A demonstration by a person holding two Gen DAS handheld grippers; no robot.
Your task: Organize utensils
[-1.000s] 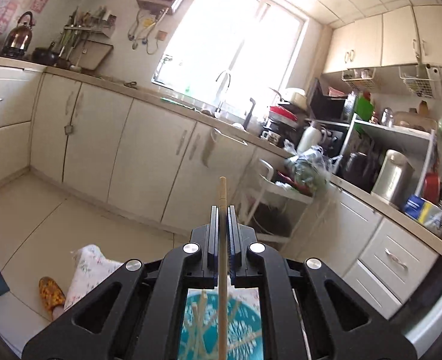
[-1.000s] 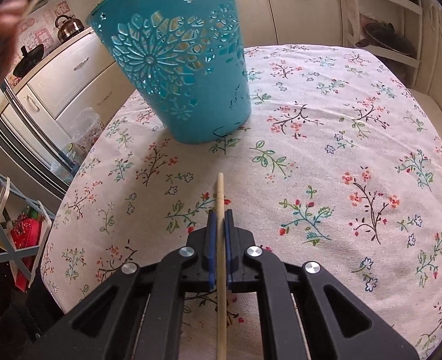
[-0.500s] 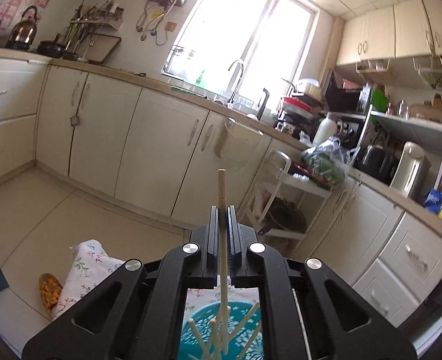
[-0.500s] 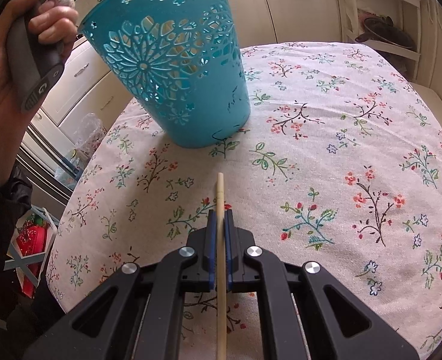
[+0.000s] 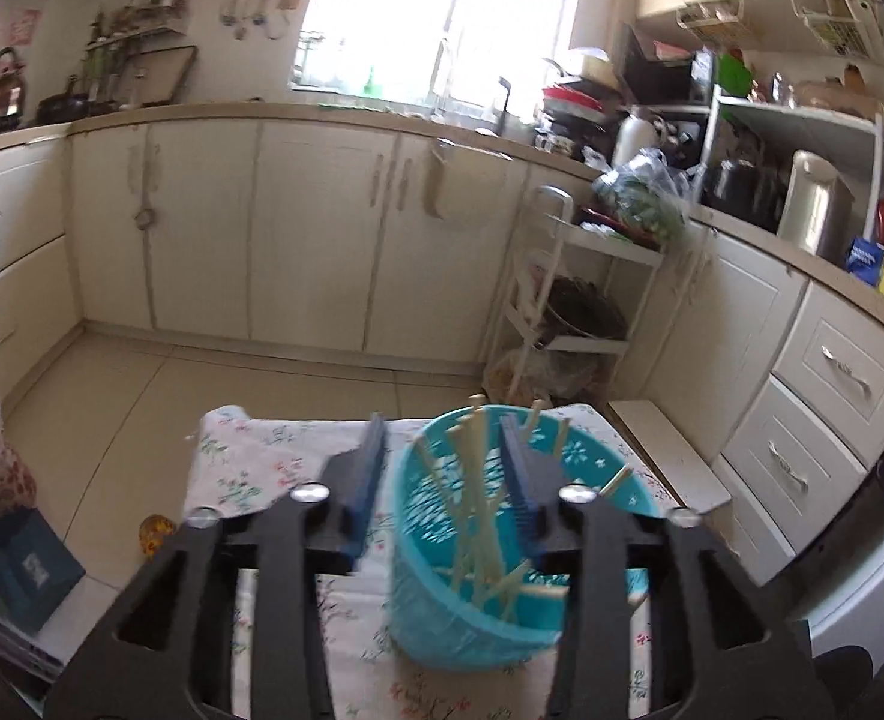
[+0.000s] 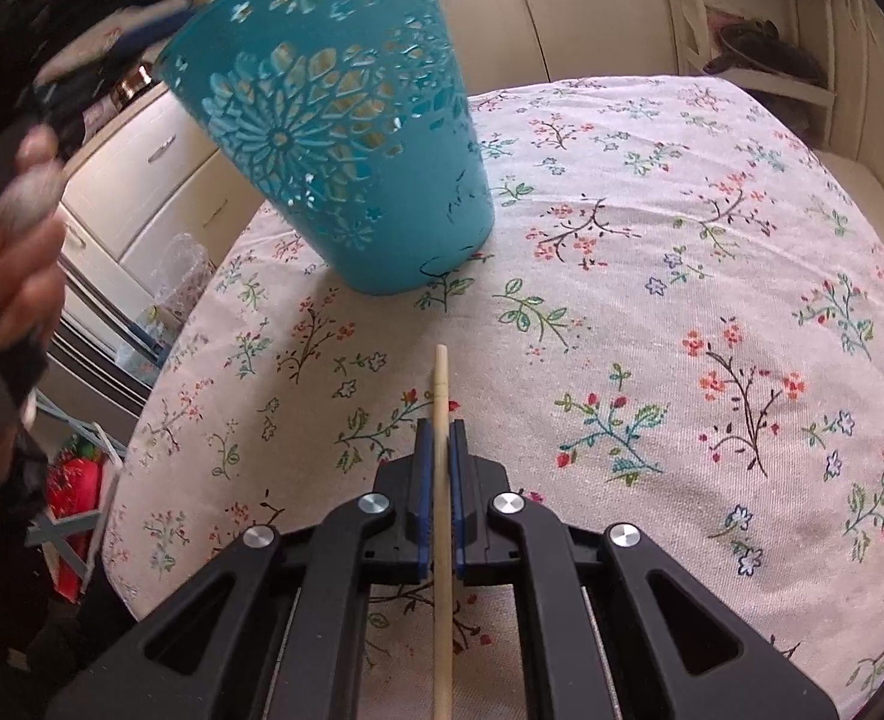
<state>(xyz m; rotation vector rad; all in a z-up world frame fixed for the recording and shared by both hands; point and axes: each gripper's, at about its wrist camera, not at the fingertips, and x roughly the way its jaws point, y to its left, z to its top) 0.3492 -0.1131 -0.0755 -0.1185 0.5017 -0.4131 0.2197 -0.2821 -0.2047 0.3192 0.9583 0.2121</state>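
A teal perforated basket (image 5: 472, 618) stands on the floral tablecloth (image 5: 261, 468) and holds several wooden chopsticks (image 5: 478, 516). My left gripper (image 5: 445, 450) is open and empty, its jaws wide apart just above the basket's rim. In the right wrist view the same basket (image 6: 345, 138) stands at the far left of the table. My right gripper (image 6: 438, 450) is shut on a single wooden chopstick (image 6: 440, 396), held low over the cloth (image 6: 652, 276) a short way in front of the basket.
A hand holding the left gripper's handle (image 6: 3, 276) is at the left edge of the right wrist view. Kitchen cabinets (image 5: 315, 234), a white rack (image 5: 568, 312) and a crowded counter (image 5: 790, 210) surround the table. The floor lies beyond the table's far edge.
My left gripper has opened and the chopstick it held has dropped into the basket. It has tilted down toward the basket. The right gripper has barely moved.
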